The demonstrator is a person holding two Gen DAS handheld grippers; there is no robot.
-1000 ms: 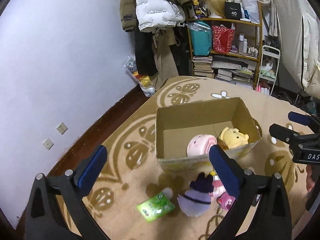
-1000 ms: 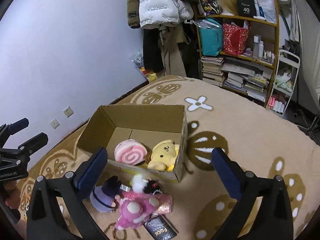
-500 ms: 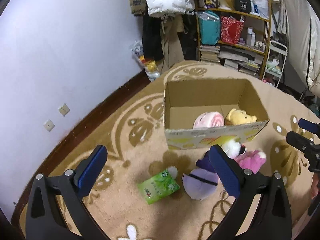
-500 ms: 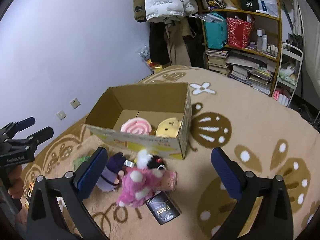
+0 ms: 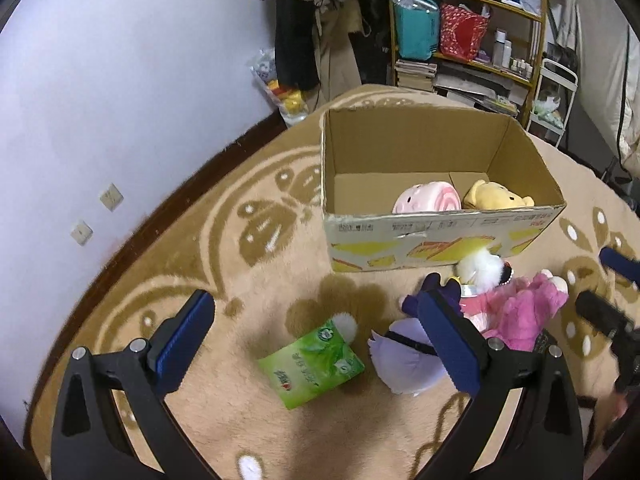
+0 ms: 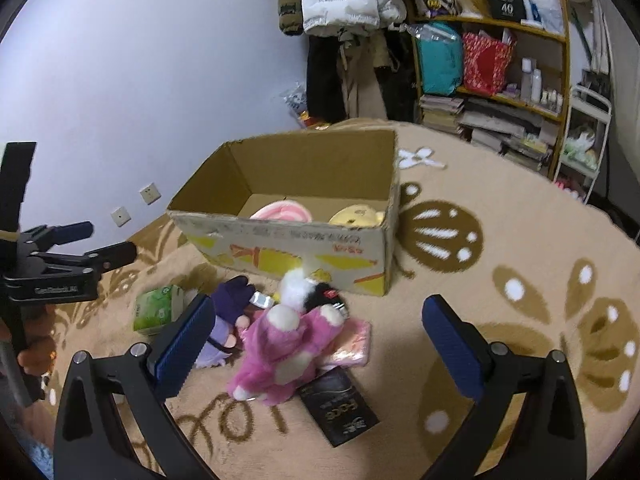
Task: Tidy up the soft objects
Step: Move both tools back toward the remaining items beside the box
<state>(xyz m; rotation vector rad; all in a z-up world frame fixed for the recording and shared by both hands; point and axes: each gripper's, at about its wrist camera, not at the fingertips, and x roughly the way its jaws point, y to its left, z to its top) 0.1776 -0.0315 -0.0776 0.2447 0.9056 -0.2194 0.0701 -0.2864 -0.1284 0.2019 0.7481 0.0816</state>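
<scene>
Left wrist view: we log our left tool (image 5: 316,344) released above the green packet (image 5: 311,363); cardboard box (image 5: 440,240) beyond.

Right wrist view: right tool (image 6: 316,344) released over the pink plush (image 6: 288,348). Risk: snagging the black packet (image 6: 340,410) underneath.

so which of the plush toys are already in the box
The pink swirl plush and the yellow bear; the purple, white and pink ones lie outside on the rug.
</scene>
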